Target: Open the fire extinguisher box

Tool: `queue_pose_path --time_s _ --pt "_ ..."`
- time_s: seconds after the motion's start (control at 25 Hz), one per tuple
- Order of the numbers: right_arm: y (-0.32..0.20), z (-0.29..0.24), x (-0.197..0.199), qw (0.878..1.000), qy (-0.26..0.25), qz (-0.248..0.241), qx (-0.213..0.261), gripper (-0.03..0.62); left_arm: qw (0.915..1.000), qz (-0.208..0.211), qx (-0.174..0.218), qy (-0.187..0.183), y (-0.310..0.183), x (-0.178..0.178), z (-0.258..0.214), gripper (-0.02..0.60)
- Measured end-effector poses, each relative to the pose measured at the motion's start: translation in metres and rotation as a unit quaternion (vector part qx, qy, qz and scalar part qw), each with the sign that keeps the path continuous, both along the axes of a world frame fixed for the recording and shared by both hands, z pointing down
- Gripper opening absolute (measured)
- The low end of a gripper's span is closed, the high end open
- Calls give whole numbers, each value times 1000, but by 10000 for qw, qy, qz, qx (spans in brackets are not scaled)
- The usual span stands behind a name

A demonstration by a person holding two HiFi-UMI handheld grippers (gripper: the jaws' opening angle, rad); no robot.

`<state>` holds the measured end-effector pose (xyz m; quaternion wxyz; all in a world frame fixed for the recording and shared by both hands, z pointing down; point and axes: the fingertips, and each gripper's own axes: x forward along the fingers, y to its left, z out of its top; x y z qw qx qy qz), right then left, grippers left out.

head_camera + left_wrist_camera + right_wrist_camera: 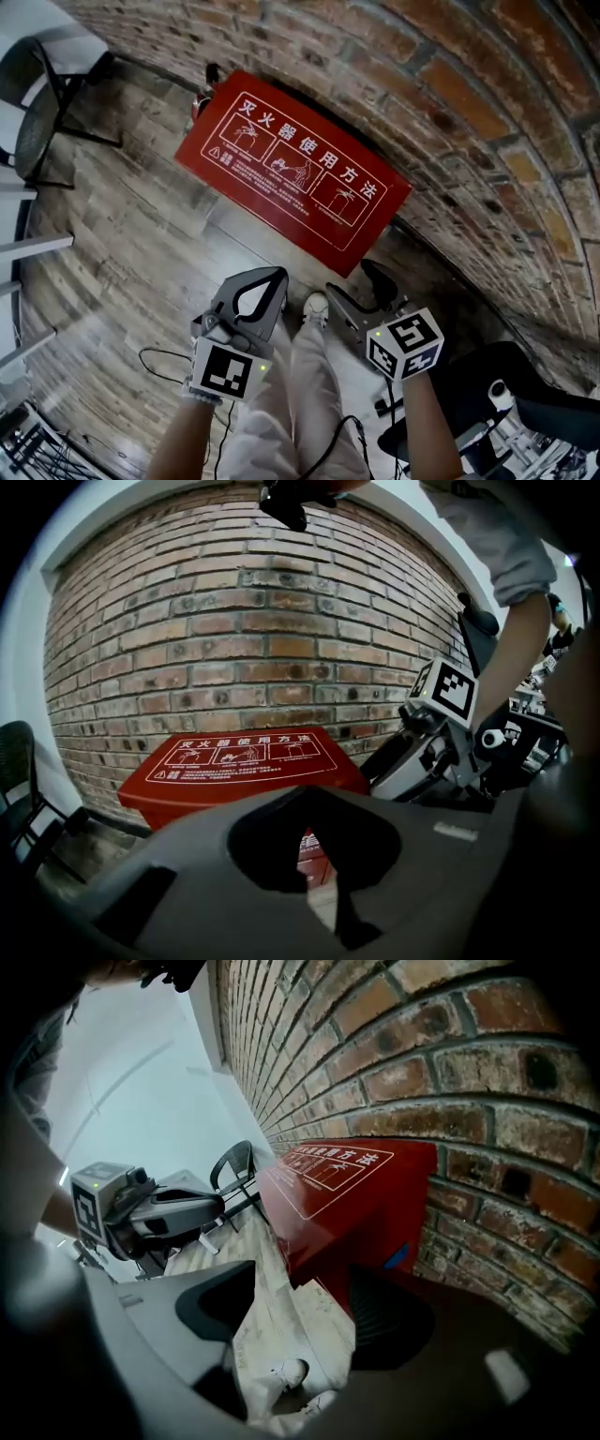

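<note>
The red fire extinguisher box (291,173) stands on the wooden floor against the brick wall, its lid down, with white instruction drawings on top. It also shows in the left gripper view (244,761) and the right gripper view (347,1194). My left gripper (275,275) hovers short of the box's near edge, its jaws closed together on nothing (302,797). My right gripper (358,283) hangs beside it near the box's right corner, with its jaws spread wide and only floor and shoes between them (300,1309). Neither gripper touches the box.
A brick wall (469,103) runs behind the box. A black chair (42,103) stands at the far left. The person's legs and white shoe (317,306) are between the grippers. Cables (159,361) lie on the floor, and dark equipment (506,412) sits at lower right.
</note>
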<state>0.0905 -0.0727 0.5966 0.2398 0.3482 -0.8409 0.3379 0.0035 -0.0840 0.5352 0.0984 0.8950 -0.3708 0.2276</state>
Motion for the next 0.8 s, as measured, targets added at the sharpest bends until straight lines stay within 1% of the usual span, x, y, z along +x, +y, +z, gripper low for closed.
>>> queue_pose_path --time_s 0.24,0.48,0.64,0.8 --pt "-4 17 -7 10000 8 -55 -14 314 9997 -170 -159 -7 -5 -5 33 -2" --pt "-15 25 -9 9999 21 -81 56 318 9993 -134 -347 45 -6 -1 62 -2" --pt "-18 18 -10 9989 -399 223 -104 318 9988 -198 -450 -32 -7 -4 78 -2" --pt "-24 10 -7 9981 -487 386 -52 310 9983 -279 -513 -31 -12 -1 89 -2"
